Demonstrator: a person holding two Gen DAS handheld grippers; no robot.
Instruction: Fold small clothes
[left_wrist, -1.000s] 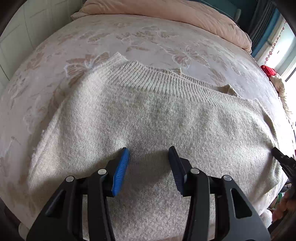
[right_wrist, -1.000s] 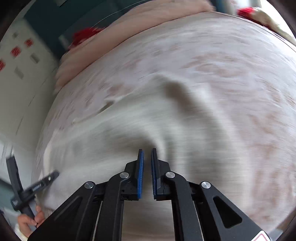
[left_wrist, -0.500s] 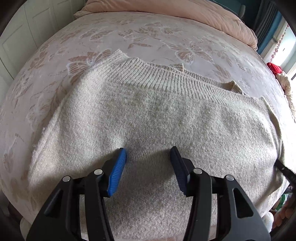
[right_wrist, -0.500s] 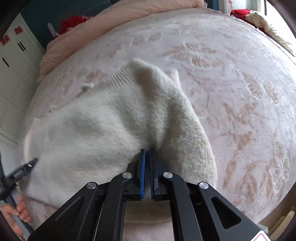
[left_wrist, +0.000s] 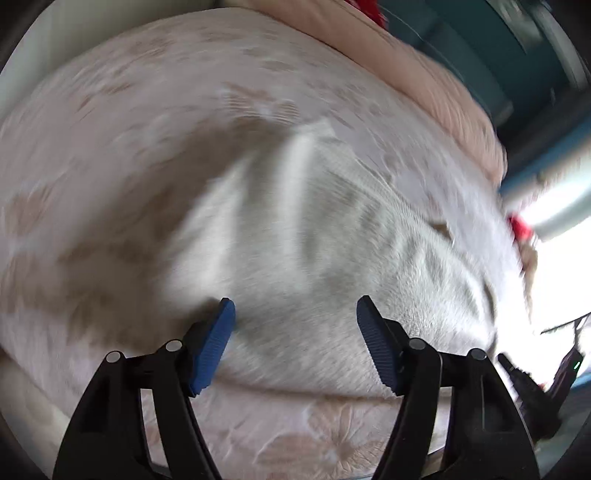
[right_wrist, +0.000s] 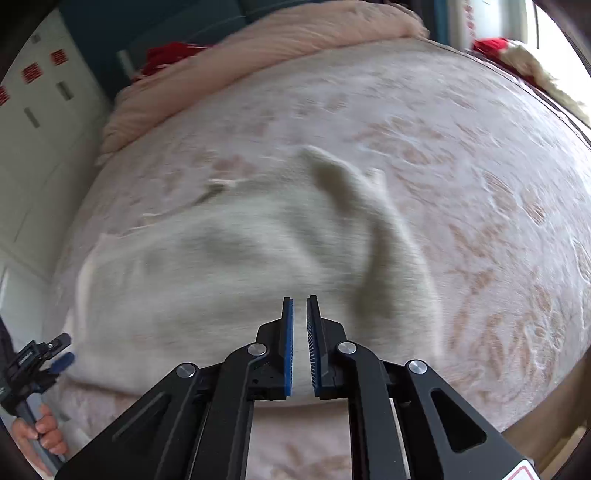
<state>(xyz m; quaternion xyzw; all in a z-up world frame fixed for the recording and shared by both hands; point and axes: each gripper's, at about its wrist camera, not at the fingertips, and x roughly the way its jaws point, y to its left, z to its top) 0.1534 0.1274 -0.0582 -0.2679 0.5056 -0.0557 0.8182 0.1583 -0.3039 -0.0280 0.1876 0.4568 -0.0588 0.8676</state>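
Observation:
A cream knitted sweater (left_wrist: 314, 251) lies on the bed, blurred by motion in both views. In the left wrist view my left gripper (left_wrist: 295, 310) is open and empty, its blue pads wide apart just above the sweater's near hem. In the right wrist view the sweater (right_wrist: 221, 266) is rumpled, with a raised fold on its right side. My right gripper (right_wrist: 299, 306) has its jaws nearly closed with a thin gap, and no cloth shows between them. The left gripper also shows in the right wrist view (right_wrist: 55, 350), at the sweater's left edge.
The bed has a pale pink floral cover (right_wrist: 461, 184). A pink duvet (right_wrist: 277, 48) is bunched along the far edge. White cupboards (right_wrist: 33, 122) stand to the left. Red cloth (right_wrist: 491, 44) lies at the far right corner.
My right gripper has let go of the sweater and its jaws have parted slightly. My left gripper has pulled back and swung, and its jaws have opened wider.

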